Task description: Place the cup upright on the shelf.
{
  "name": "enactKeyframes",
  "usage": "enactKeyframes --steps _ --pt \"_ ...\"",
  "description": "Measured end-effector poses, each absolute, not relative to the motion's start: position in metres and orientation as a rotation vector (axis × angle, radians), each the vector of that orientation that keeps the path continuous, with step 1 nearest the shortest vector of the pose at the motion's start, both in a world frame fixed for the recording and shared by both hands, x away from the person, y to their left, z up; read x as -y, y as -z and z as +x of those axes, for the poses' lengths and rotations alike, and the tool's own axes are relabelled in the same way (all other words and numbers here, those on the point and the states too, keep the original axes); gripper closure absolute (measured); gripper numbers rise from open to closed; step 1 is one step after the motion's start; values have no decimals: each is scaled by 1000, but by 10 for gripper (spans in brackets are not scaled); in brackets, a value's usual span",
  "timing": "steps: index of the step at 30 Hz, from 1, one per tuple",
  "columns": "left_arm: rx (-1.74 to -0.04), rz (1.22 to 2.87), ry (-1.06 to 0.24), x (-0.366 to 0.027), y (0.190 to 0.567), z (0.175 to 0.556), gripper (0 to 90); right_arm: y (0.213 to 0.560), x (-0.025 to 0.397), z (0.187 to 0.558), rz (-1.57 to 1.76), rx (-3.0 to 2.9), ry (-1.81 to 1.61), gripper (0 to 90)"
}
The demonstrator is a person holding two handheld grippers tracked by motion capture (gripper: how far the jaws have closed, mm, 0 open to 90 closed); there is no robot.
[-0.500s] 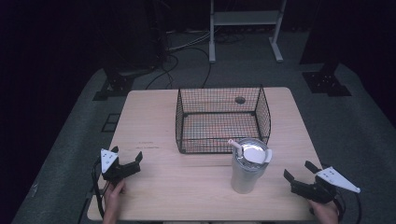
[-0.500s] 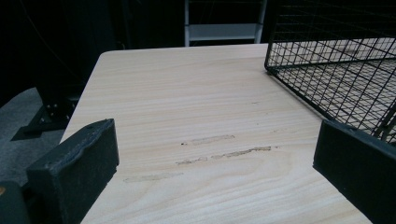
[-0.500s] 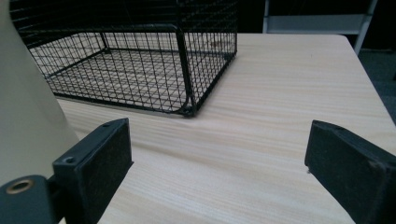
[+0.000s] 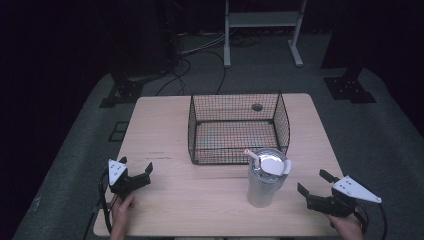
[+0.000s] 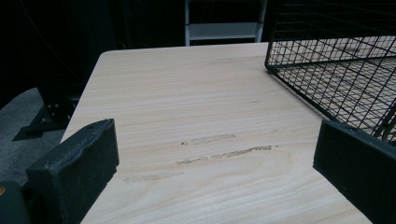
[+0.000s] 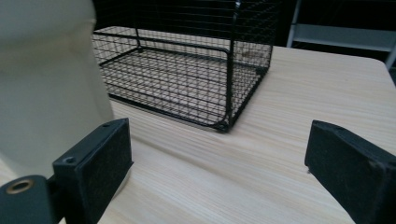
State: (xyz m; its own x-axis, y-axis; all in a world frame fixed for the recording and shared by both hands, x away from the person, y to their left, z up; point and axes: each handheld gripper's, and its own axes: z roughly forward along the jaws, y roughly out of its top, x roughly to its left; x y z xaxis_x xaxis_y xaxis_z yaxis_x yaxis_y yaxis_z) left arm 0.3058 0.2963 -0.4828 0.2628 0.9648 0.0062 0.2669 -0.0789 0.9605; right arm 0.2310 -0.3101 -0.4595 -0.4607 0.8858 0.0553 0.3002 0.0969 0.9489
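Observation:
A pale steel tumbler (image 4: 265,180) with a lid and straw stands upright on the wooden table (image 4: 165,125), just in front of a black wire basket (image 4: 238,128). The basket holds nothing. My left gripper (image 4: 135,167) is open near the front left corner, with bare wood between its jaws. At the front right my right gripper (image 4: 313,183) is open, a short way right of the tumbler. In the right gripper view the tumbler (image 6: 46,79) rises beside the left jaw, with the basket (image 6: 187,65) ahead. In the left gripper view the basket (image 5: 336,65) sits at the right.
A round hole (image 4: 257,107) is cut in the table behind the basket. Faint scuff marks (image 5: 219,149) streak the wood ahead of my left gripper. Beyond the table are a white metal stand (image 4: 262,30), cables on grey floor, and dark stand bases.

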Motion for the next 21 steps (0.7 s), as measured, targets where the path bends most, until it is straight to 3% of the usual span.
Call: enactKeyframes --steps 21 --pt "-1186 1553 -895 -296 483 306 0 446 294 219 1004 -1950 -1409 67"
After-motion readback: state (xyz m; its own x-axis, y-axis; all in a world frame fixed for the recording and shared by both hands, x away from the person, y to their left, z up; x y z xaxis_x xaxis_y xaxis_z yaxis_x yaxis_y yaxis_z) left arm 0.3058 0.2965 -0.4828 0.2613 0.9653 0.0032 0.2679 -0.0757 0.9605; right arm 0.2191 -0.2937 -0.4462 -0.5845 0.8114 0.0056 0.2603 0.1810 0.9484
